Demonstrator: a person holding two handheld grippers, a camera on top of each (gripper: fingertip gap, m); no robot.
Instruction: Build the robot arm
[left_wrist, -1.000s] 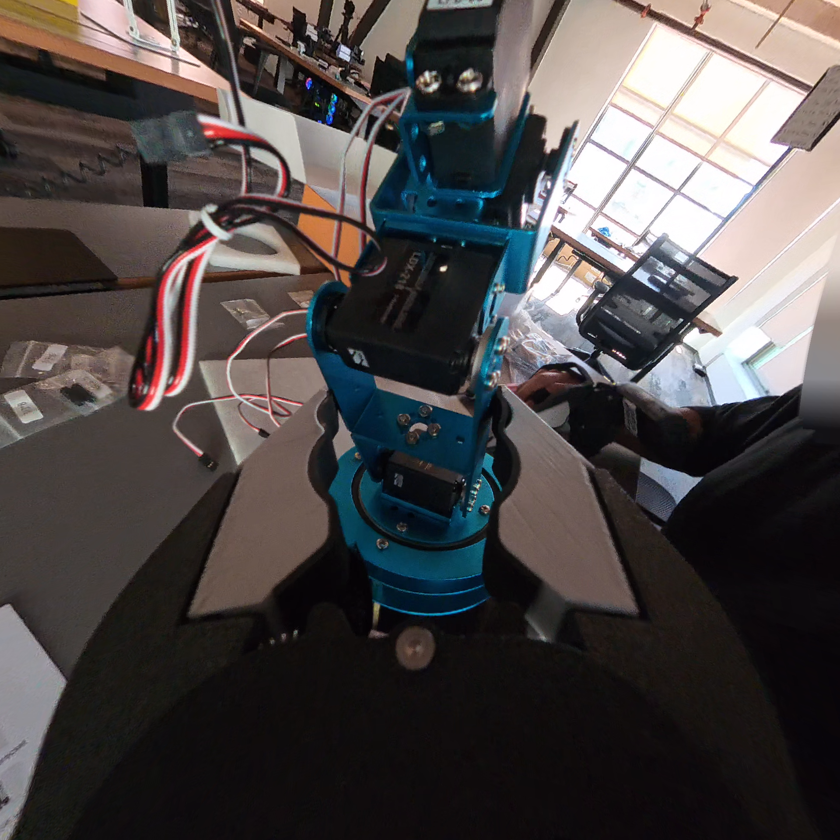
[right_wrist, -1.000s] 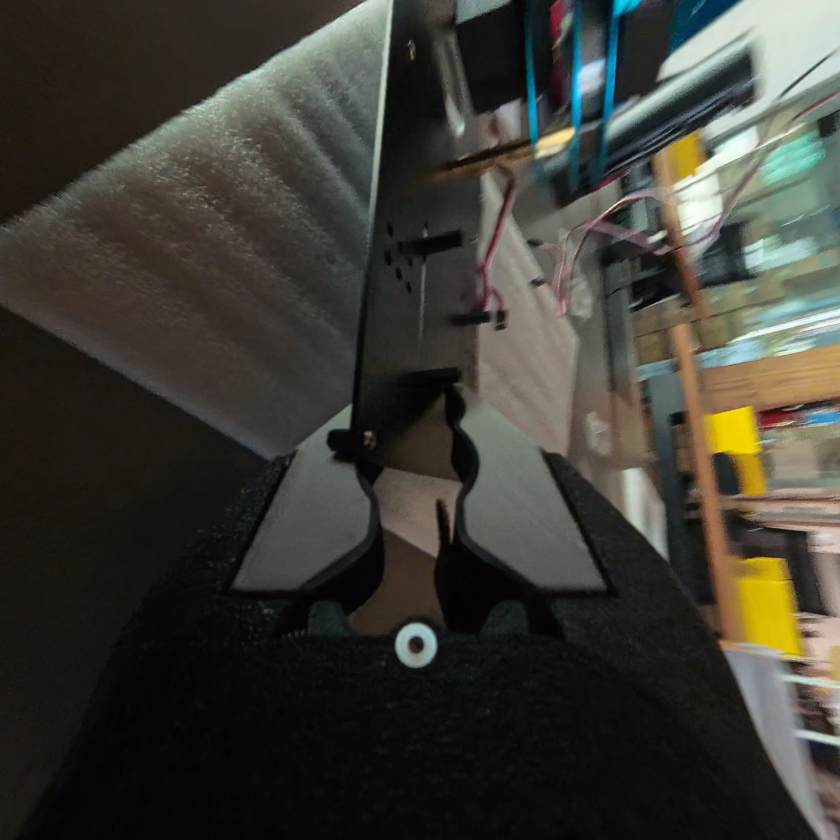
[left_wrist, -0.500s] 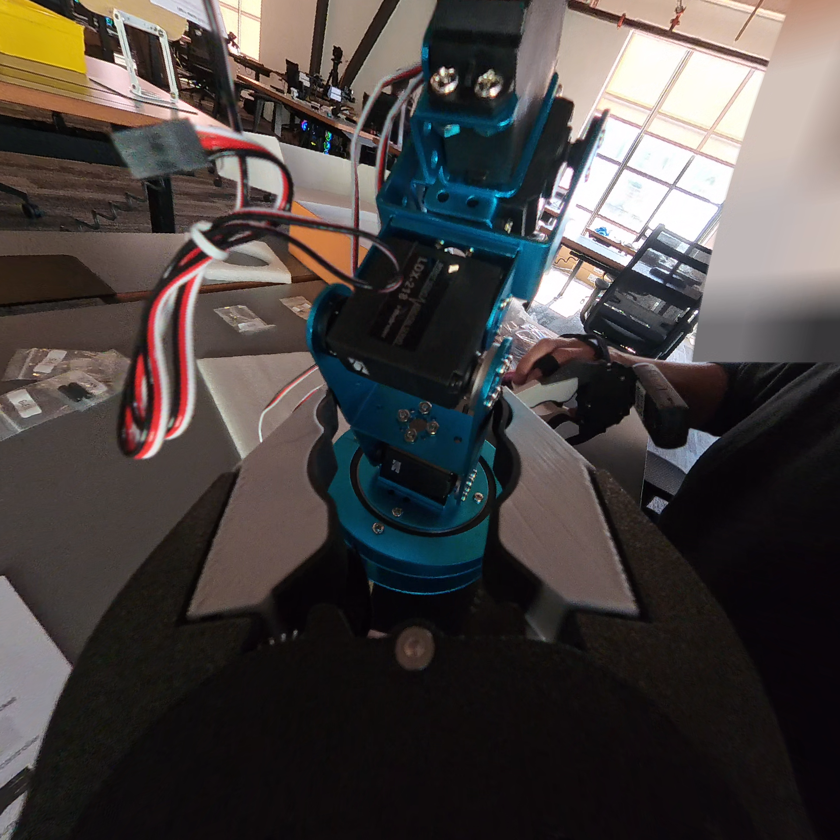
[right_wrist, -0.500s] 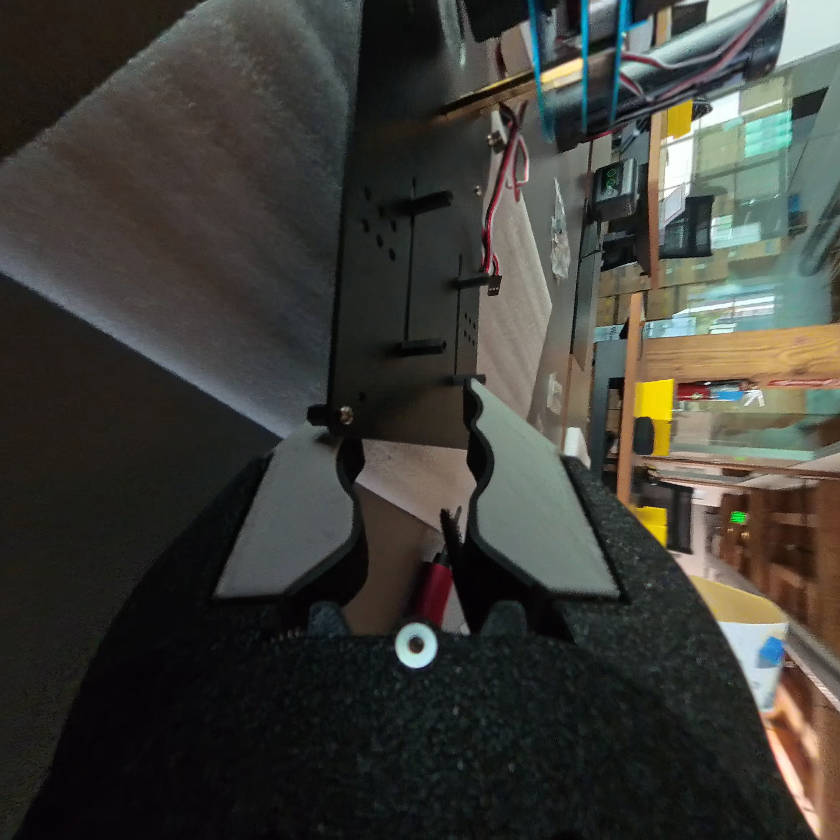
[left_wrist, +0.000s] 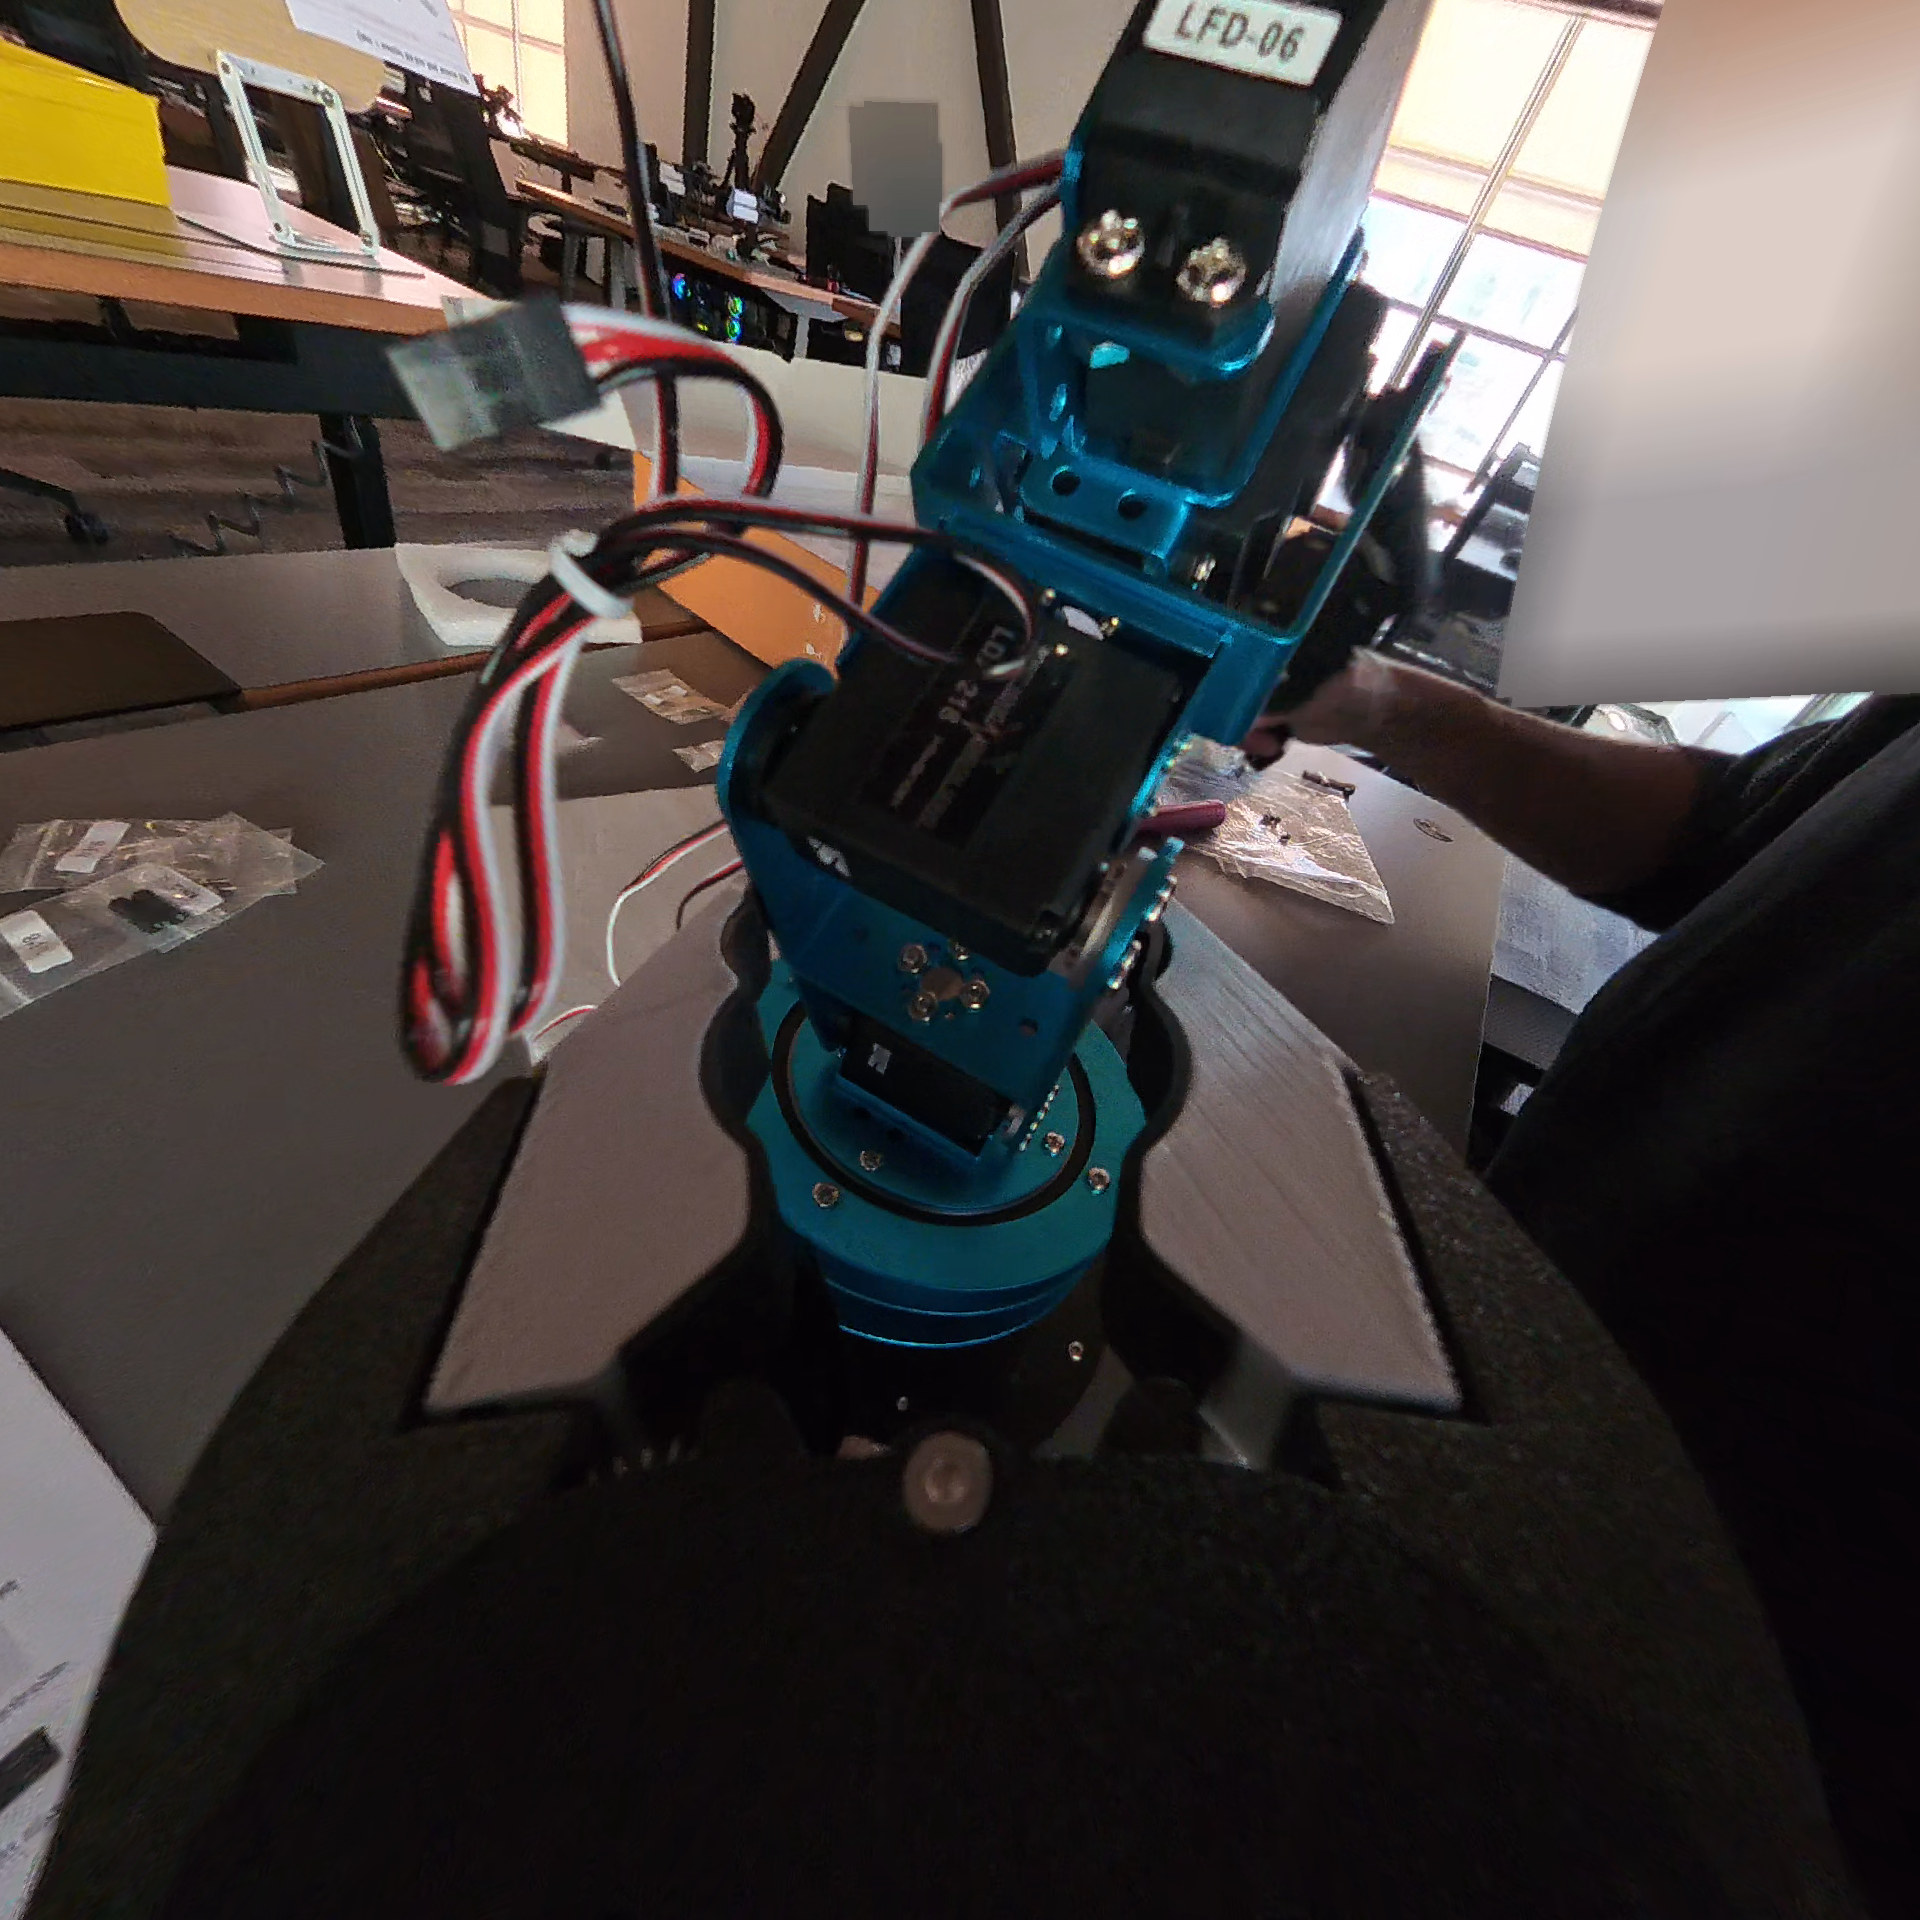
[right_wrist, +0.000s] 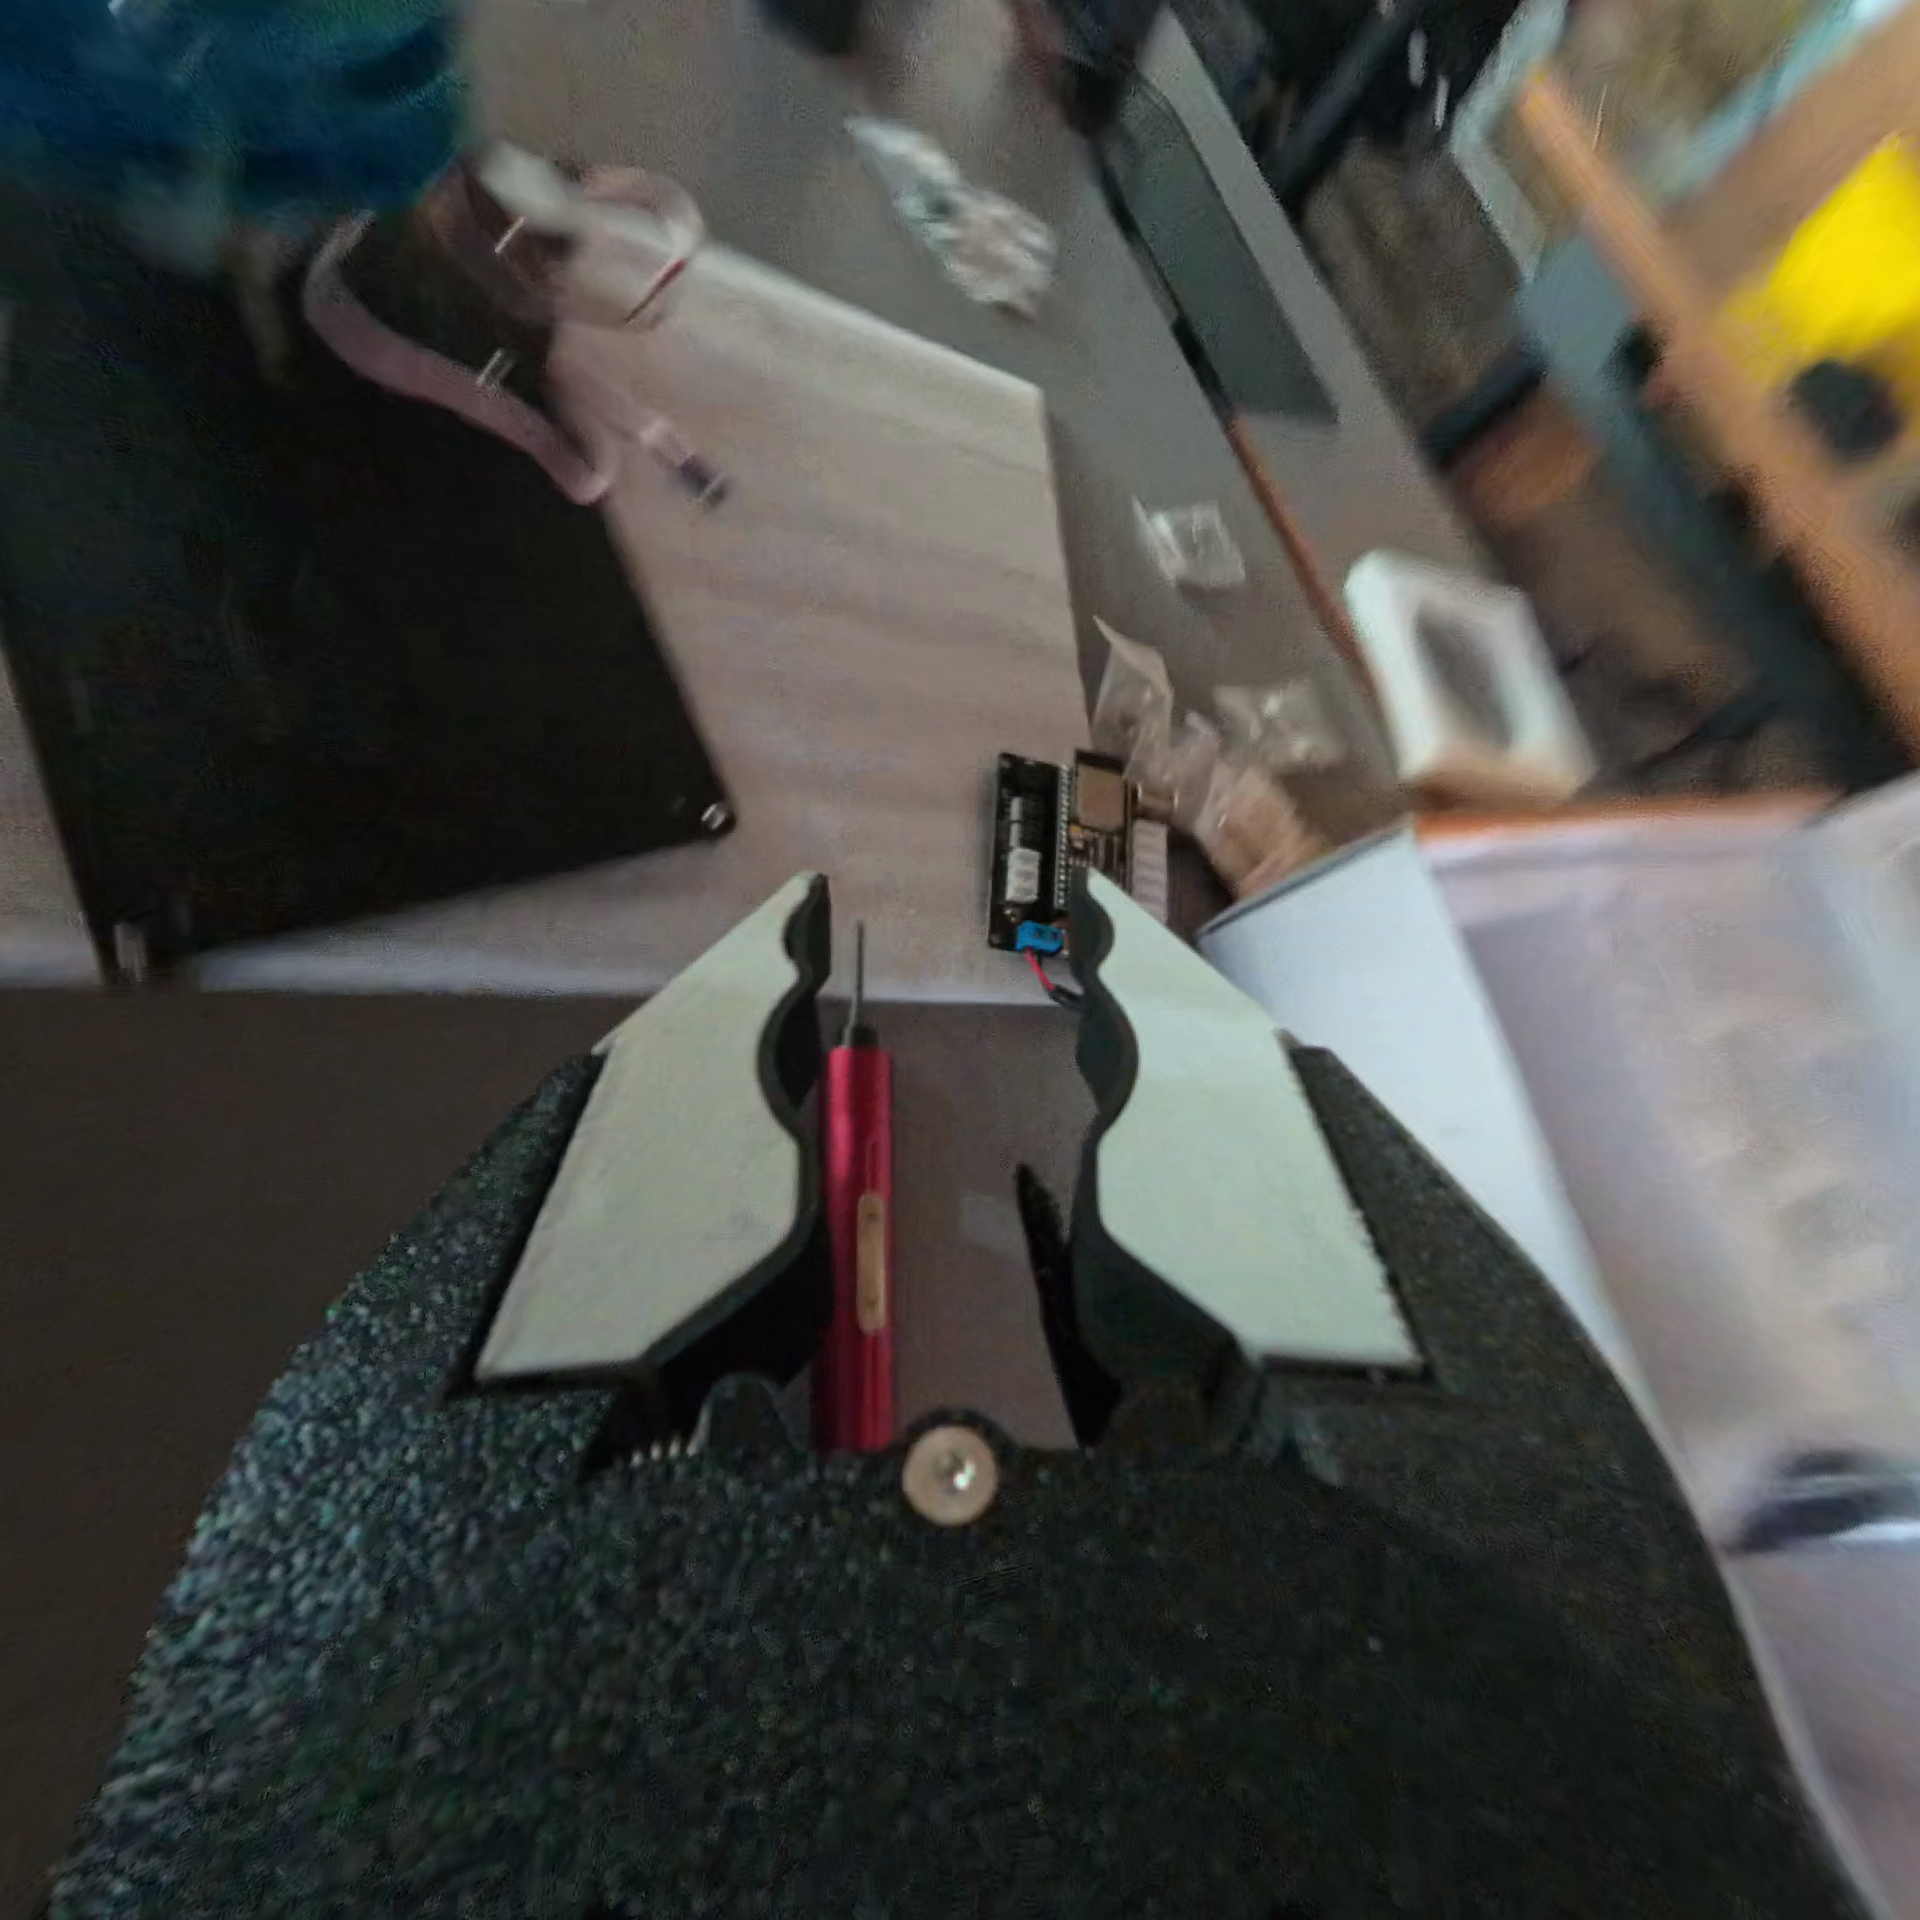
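The left gripper (left_wrist: 940, 1049) clamps the round base of the blue servo arm (left_wrist: 1029, 727) at frame centre, grey table (left_wrist: 208, 1091) bare at left. The right gripper (right_wrist: 951, 935), 0.5 s ago against the black plate (right_wrist: 312, 675), now stands spread over the red screwdriver (right_wrist: 854, 1226), the plate at upper left.

Robotics workshop: rows of workbenches (left_wrist: 260, 281), servo arm kit (left_wrist: 1039, 727), circuit board (right_wrist: 1049, 852).

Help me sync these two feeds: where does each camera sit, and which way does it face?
Left wrist view: on the left gripper, facing forward and slightly upward at the blue servo arm its fingers clasp; a person's forearm shows right.
Right wrist view: on the right gripper, looking down at the grey table, red screwdriver between open fingers.
Shared: the blue servo arm, blurred top left.
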